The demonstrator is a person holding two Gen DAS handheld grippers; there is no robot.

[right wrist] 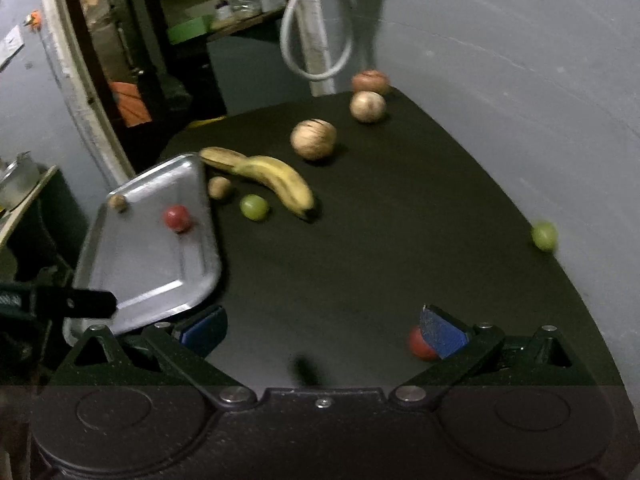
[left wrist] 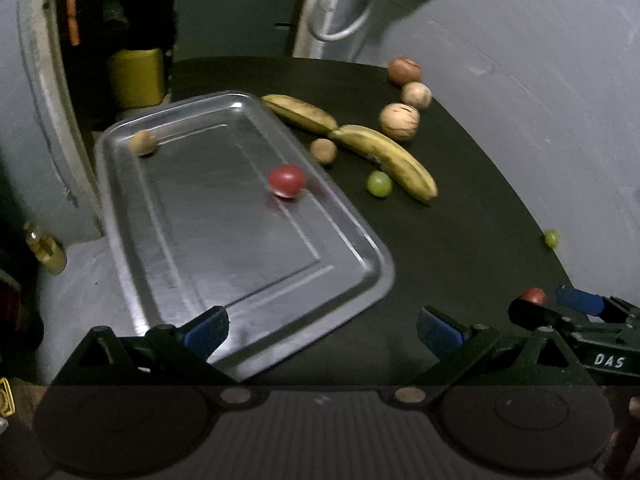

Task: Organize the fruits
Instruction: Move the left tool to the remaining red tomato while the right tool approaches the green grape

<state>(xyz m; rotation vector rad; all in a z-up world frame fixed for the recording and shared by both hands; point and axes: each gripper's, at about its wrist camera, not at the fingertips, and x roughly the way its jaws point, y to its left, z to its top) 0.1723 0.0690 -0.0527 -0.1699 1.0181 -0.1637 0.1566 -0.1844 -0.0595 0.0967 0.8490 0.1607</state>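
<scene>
Two fruits on tray [left wrist: 360,264]: tomato [left wrist: 287,181] and a brown one [left wrist: 142,143]. Bananas [left wrist: 384,156], grapes [left wrist: 379,184], the rest remain on table. Left gripper [left wrist: 322,330] spread, empty; right gripper [right wrist: 322,330] spread, second tomato [right wrist: 418,344] at its right finger.

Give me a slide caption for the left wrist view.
Open left gripper over rectangular metal tray holding a small red fruit and small brown fruit.

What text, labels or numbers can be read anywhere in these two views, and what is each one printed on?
"DAS": white letters on the black body of the right gripper, seen at the lower right of the left wrist view.
Paper sheet on the wall in the right wrist view: any print is too blurred to read.
Nothing legible on the metal tray, the fruits or the left gripper.
</scene>
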